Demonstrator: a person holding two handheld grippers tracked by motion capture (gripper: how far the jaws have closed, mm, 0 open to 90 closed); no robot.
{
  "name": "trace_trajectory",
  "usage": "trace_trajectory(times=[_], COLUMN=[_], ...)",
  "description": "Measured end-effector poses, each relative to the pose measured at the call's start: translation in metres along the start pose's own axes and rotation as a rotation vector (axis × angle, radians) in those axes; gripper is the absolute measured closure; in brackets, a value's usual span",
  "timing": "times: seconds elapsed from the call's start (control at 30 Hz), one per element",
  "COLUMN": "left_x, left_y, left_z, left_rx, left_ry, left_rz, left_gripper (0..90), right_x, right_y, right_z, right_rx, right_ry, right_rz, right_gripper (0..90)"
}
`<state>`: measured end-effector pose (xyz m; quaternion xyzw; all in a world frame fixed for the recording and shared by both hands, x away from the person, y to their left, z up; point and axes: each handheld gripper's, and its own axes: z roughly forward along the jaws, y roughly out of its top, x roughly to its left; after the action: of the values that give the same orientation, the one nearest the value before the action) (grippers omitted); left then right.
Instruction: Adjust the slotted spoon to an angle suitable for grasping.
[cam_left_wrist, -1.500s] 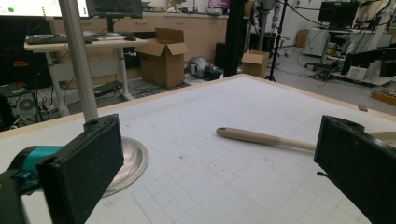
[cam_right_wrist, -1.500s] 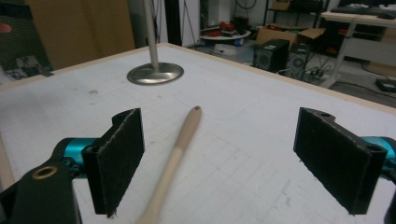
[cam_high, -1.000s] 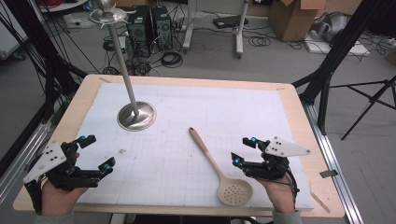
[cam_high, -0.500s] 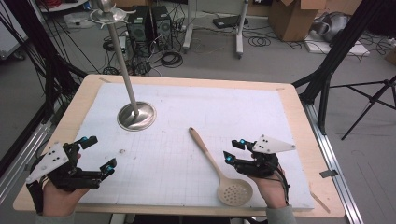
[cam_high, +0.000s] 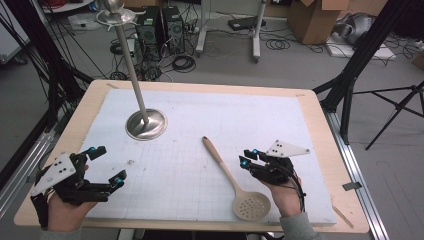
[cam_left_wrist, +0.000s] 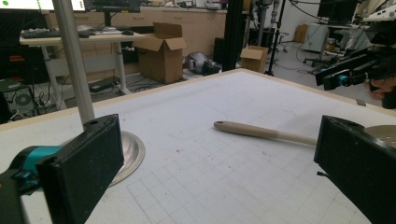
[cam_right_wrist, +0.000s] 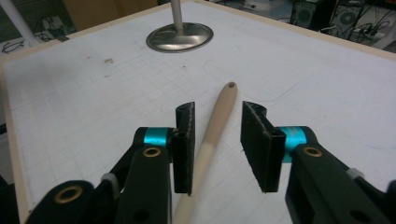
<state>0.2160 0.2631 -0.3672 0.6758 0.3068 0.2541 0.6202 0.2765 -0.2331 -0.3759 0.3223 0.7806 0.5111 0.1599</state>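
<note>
A beige slotted spoon (cam_high: 220, 160) lies on the white gridded mat (cam_high: 225, 115), bowl toward the near edge. My right gripper (cam_high: 248, 157) hovers just right of its handle. In the right gripper view the handle (cam_right_wrist: 223, 106) runs up between the two pads of the right gripper (cam_right_wrist: 217, 140) with a gap on each side. Those jaws have just been closing and do not press on it. My left gripper (cam_high: 107, 165) rests wide open at the near left, nothing between its pads (cam_left_wrist: 79, 168). The spoon handle (cam_left_wrist: 261, 132) lies ahead of it.
A metal stand with a round base (cam_high: 146, 124) and a tall pole (cam_high: 131, 65) stands on the mat's back left; its base (cam_right_wrist: 180, 36) lies ahead of the right gripper. Wooden table edges (cam_high: 320, 125) frame the mat. Boxes, cables and tripods sit on the floor beyond.
My right gripper has shifted left toward the spoon handle and its jaws have narrowed. The left gripper, spoon and stand have stayed put.
</note>
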Motion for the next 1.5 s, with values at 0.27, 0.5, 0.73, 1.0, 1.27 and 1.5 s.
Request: trace_trajectory(times=[0.27,0.5,0.73,1.0,1.27,1.5], left_x=[0.000,0.001,0.001,0.002,0.002,0.002], left_y=[-0.001,-0.002,-0.002,-0.003,-0.004,-0.005], left_z=[0.001,0.001,0.002,0.002,0.003,0.005], left_rx=[0.002,0.003,0.003,0.003,0.005,0.011], left_ry=[-0.003,-0.004,-0.006,-0.008,-0.010,-0.016], left_rz=[-0.003,-0.006,-0.008,-0.013,-0.015,-0.017], left_gripper=[1.8,1.8,1.8,1.8,1.8,1.8], right_x=[-0.002,-0.004,-0.006,-0.013,-0.012,-0.013], right_y=[0.000,0.004,0.008,0.010,0.009,0.005], right_z=[0.010,0.015,0.027,0.044,0.055,0.066], right_rx=[0.035,0.029,0.071,0.087,0.100,0.159], right_ry=[-0.004,-0.009,-0.011,-0.007,-0.037,-0.029], right_rz=[-0.032,-0.015,-0.016,-0.002,-0.004,-0.033], right_gripper=[79.4,89.7,89.8,90.0,90.0,90.0])
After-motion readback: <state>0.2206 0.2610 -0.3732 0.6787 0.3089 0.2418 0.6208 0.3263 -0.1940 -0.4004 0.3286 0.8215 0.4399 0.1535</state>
